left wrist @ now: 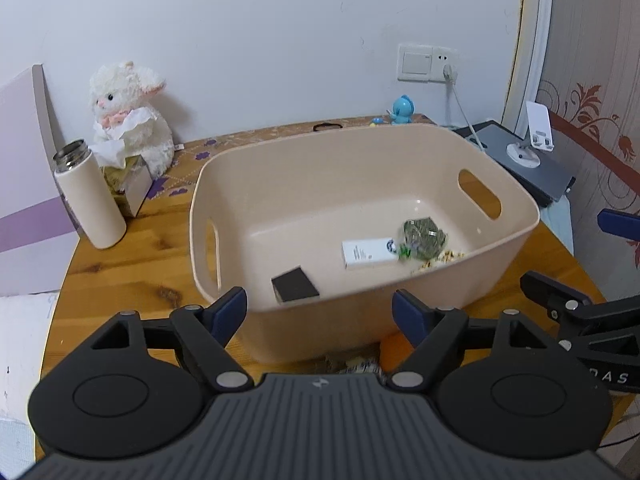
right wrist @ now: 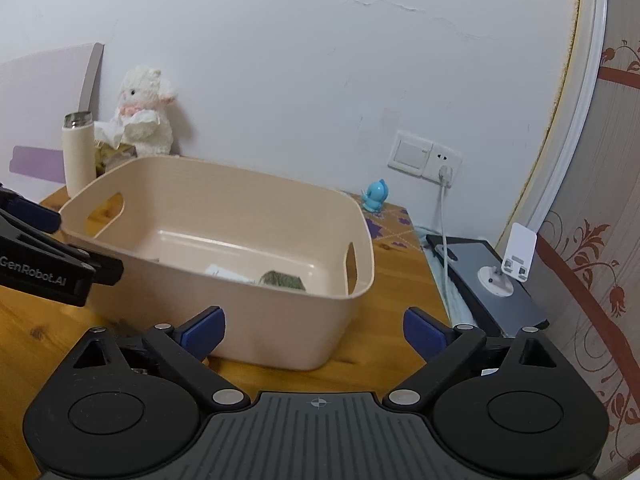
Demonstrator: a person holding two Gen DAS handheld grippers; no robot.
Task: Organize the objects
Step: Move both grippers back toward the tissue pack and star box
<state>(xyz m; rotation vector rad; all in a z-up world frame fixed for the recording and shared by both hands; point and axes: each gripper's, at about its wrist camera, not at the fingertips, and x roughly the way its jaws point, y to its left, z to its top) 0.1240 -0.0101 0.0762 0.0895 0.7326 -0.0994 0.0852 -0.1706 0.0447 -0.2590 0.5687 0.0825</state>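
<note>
On the round wooden table (left wrist: 132, 264), a white cylindrical steel-rimmed flask (left wrist: 90, 196) stands at the left beside a fluffy white plush lamb (left wrist: 128, 112). The beige plastic 2-handled tub (left wrist: 360, 168) holds, left to right, a black sponge block (left wrist: 295, 285), a white rectangular carton (left wrist: 370, 253) and a clear packet of green bits (left wrist: 423, 237). The left gripper (left wrist: 320, 314) and right gripper (right wrist: 314, 330) both hang before the tub's near wall, jaws spread apart and gripping nothing.

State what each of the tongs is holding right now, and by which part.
Nothing is held. The left tongs and the right tongs are both open and empty, in front of the beige bin.
</note>
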